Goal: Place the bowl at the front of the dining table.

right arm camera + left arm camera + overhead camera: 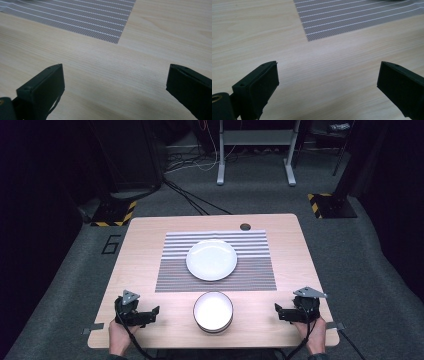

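A white plate (211, 259) lies on a grey striped placemat (216, 261) in the middle of the wooden table (140, 250). A white bowl with a dark rim (213, 311) stands near the front edge, just below the mat. My left gripper (150, 314) rests at the front left of the table, open, with nothing between its jaws. My right gripper (281, 312) rests at the front right, also open and empty. In the left gripper view the jaws (328, 80) frame bare wood, with the placemat's corner (312, 36) ahead. The right gripper view has its jaws (115, 82) over bare wood too.
A round cable hole (245, 226) sits at the table's far edge. Beyond the table are a grey carpet, cables, white stand legs (255, 155) and yellow-black striped bases (114, 213). Bare wood lies on both sides of the mat.
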Demonstrator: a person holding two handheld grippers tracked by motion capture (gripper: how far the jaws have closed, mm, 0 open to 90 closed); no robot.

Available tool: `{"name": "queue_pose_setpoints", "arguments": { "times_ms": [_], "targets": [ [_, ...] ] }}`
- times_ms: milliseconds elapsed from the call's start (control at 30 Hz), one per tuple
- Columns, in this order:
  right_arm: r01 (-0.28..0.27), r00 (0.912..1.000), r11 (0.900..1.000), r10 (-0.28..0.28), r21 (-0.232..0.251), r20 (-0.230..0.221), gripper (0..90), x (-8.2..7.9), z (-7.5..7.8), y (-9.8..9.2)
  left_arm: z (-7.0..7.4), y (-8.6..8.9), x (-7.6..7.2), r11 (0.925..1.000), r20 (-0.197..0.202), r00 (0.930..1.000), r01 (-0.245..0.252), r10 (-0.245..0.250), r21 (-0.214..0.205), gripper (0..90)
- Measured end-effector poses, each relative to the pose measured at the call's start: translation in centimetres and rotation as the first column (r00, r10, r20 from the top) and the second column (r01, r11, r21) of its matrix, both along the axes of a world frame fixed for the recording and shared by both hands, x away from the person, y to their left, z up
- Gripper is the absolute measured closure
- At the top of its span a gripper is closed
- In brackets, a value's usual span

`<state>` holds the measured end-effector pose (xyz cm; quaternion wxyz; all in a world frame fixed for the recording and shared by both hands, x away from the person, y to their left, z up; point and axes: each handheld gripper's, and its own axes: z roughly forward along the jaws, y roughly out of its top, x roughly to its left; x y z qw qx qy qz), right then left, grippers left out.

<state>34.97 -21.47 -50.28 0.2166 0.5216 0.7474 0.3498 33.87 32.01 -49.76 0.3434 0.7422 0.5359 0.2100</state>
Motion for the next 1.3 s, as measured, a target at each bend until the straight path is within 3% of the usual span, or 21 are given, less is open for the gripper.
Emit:
{"name": "queue_pose_setpoints", "arguments": {
  "times_ms": [467,867,1300],
  "targets": [
    [-0.062,0.9971,0.9977,0.061,0.026,0.045,2.6,-1.3,2.9,1.8,2.3,-2.8,-0.8,0.9931,0.029,0.9930,0.115,-0.114,-0.022,5.0],
    [-0.122,0.9889,0.9923,0.119,0.024,0.089,3.4,-1.9,5.0,3.3,3.6,-4.2,-1.1,0.9860,0.046,0.9854,0.165,-0.164,-0.026,6.2],
    [-0.171,0.9801,0.9847,0.167,0.031,0.107,4.3,-2.6,6.3,4.8,4.9,-5.5,-1.3,0.9789,0.065,0.9777,0.202,-0.200,-0.030,6.8]
  ]
}}
